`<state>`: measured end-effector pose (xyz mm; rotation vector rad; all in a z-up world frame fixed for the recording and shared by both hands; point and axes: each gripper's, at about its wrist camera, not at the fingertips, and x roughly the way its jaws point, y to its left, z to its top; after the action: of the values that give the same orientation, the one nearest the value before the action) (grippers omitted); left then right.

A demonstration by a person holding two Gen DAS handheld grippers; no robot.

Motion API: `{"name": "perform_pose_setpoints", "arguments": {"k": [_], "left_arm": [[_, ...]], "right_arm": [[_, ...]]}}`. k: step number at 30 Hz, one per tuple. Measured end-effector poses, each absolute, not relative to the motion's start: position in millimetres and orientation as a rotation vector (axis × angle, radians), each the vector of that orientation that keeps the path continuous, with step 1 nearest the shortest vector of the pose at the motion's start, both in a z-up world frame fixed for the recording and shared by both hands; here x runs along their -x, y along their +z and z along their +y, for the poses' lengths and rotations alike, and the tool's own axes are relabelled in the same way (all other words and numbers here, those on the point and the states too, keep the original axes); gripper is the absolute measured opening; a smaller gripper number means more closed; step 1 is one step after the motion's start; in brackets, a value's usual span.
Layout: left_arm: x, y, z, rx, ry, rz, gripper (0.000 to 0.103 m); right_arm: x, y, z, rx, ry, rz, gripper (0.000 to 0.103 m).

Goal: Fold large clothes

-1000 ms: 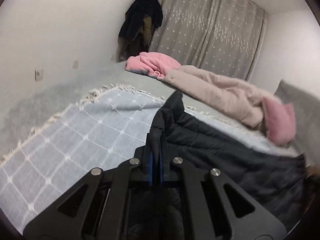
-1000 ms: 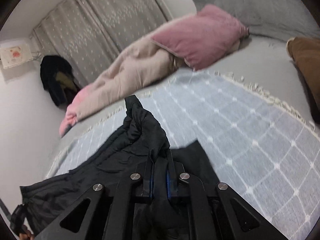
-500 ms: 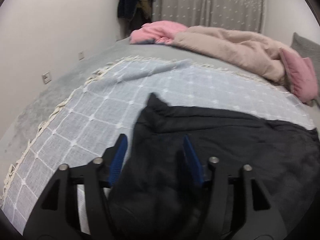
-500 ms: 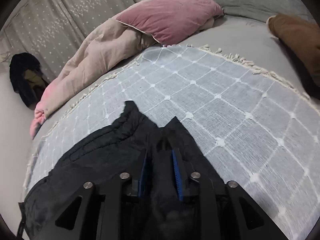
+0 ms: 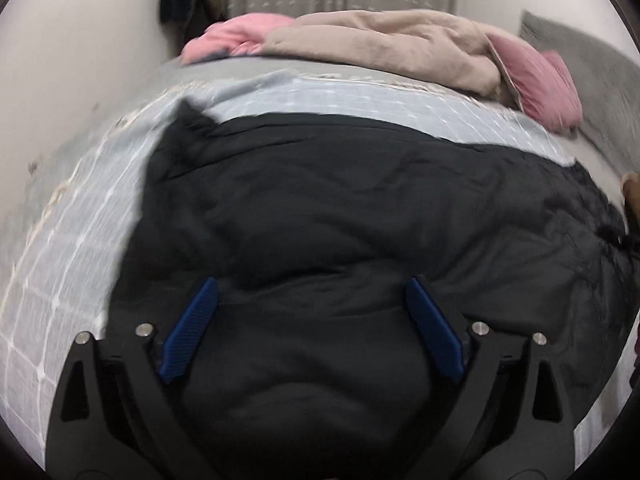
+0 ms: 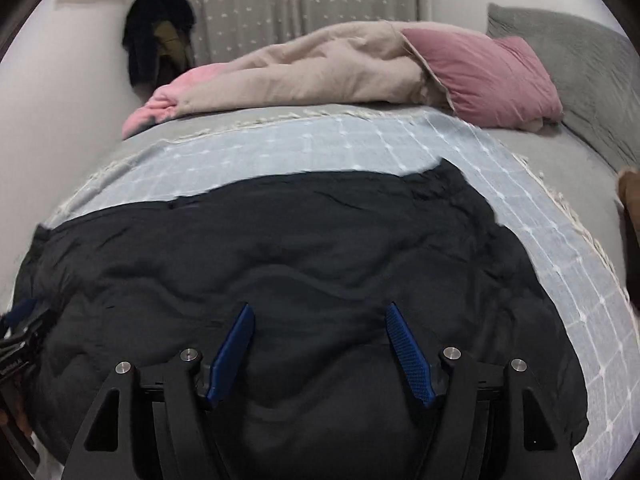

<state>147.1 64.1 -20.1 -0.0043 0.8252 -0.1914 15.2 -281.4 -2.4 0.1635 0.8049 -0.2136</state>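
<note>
A large black padded garment lies spread flat across the light blue checked blanket on the bed; it also fills the middle of the right wrist view. My left gripper is open and empty, its blue pads wide apart above the garment's near left part. My right gripper is open and empty above the garment's near right part. The other gripper shows at the left edge of the right wrist view.
A beige and pink duvet and a pink pillow lie along the far side of the bed. A grey pillow is at the right. Dark clothes hang by the curtain. A brown item is at the right edge.
Both grippers were shut on lifted folds of the black garment; they have let go and opened wide, and the garment now lies spread flat on the blanket.
</note>
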Motion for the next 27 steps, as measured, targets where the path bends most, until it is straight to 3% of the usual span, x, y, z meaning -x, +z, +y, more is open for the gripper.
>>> {"name": "perform_pose_setpoints", "arguments": {"k": [11,19,27], "left_arm": [[-131.3,-18.6,162.3,0.351,-0.057,0.991,0.095],[-95.6,-14.1,178.0,0.412,-0.170,1.016,0.095],[-71.2,-43.1,194.3,0.618,-0.366,1.185,0.095]], "right_arm": [[51.1,0.0,-418.6,-0.415,-0.499,0.830,0.070],[83.3,4.8,-435.0,-0.589,-0.363,0.820,0.070],[86.4,-16.3,-435.1,-0.619,-0.212,0.880,0.071]]}}
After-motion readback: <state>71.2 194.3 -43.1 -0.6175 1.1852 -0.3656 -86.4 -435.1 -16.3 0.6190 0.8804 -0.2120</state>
